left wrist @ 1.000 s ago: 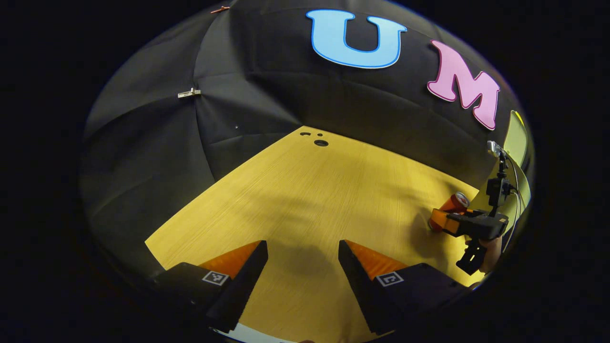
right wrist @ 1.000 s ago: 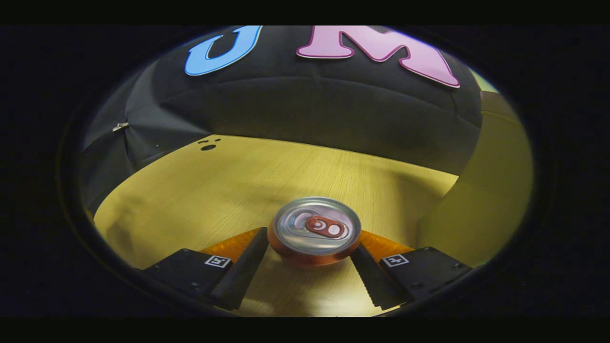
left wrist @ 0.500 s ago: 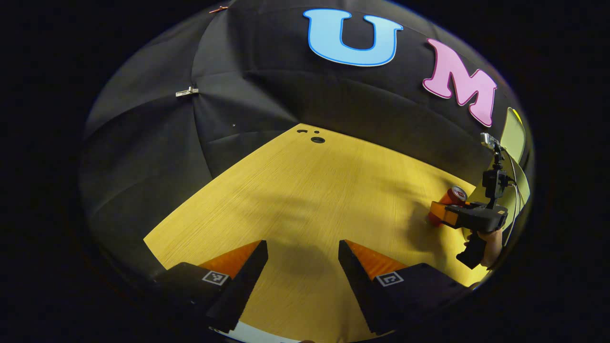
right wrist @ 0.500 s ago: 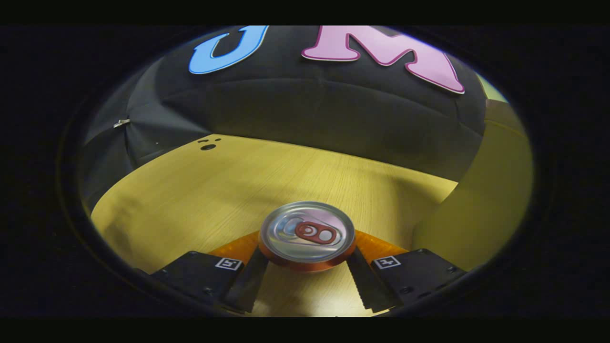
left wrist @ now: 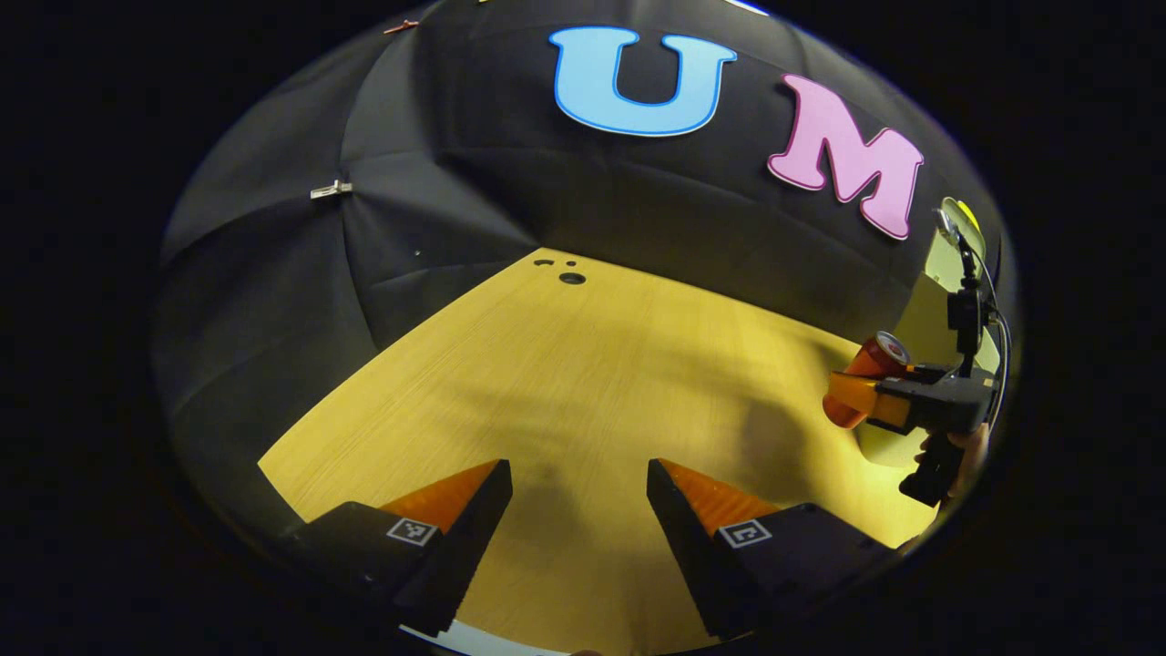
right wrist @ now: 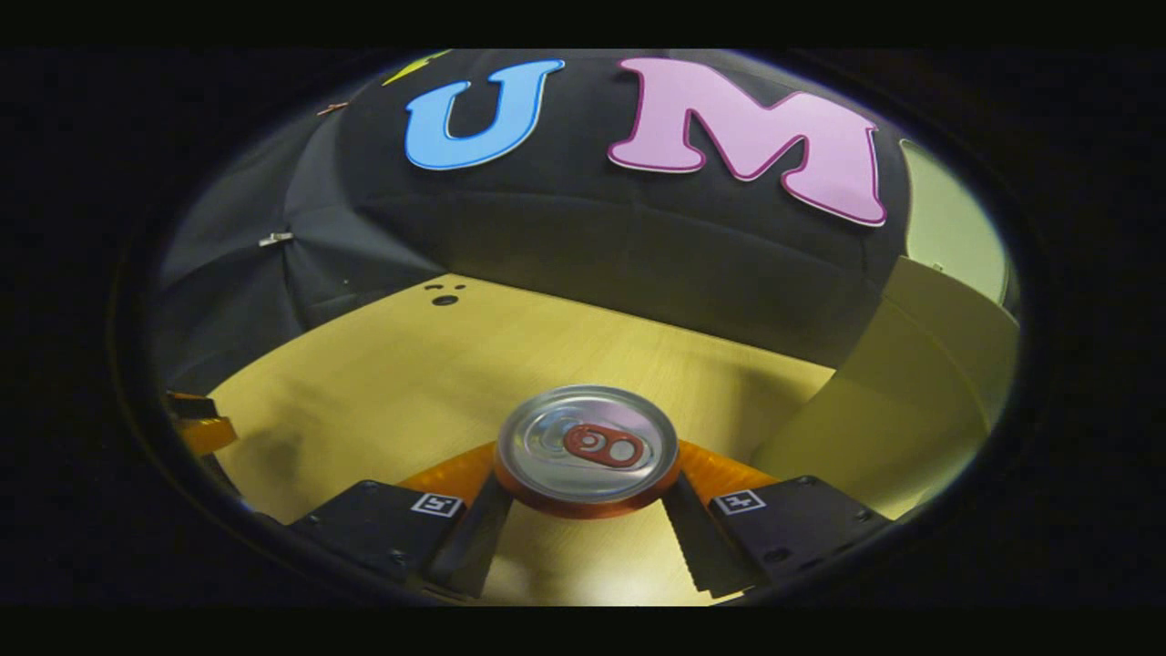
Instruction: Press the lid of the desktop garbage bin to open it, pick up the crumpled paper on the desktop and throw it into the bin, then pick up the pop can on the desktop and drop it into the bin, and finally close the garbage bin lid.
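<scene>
The pop can [right wrist: 588, 446], orange-red with a silver top, stands upright between both fingers of my right gripper [right wrist: 588, 478], which is shut on it. In the left gripper view the same can [left wrist: 876, 357] hangs above the table at the far right, held by the right gripper [left wrist: 852, 401] with a hand below it. The pale bin [right wrist: 902, 401] stands just right of the can, its lid [right wrist: 952, 223] raised. My left gripper [left wrist: 579, 478] is open over the wooden table [left wrist: 565, 383] with nothing between its fingers.
Black cloth walls close the table's far and left sides. Small round holes [left wrist: 571, 277] sit near the table's far corner. The left gripper [right wrist: 196, 424] shows at the left edge of the right gripper view.
My right gripper's fingers closed on the can, then lifted it off the table beside the bin. The left gripper has hardly moved.
</scene>
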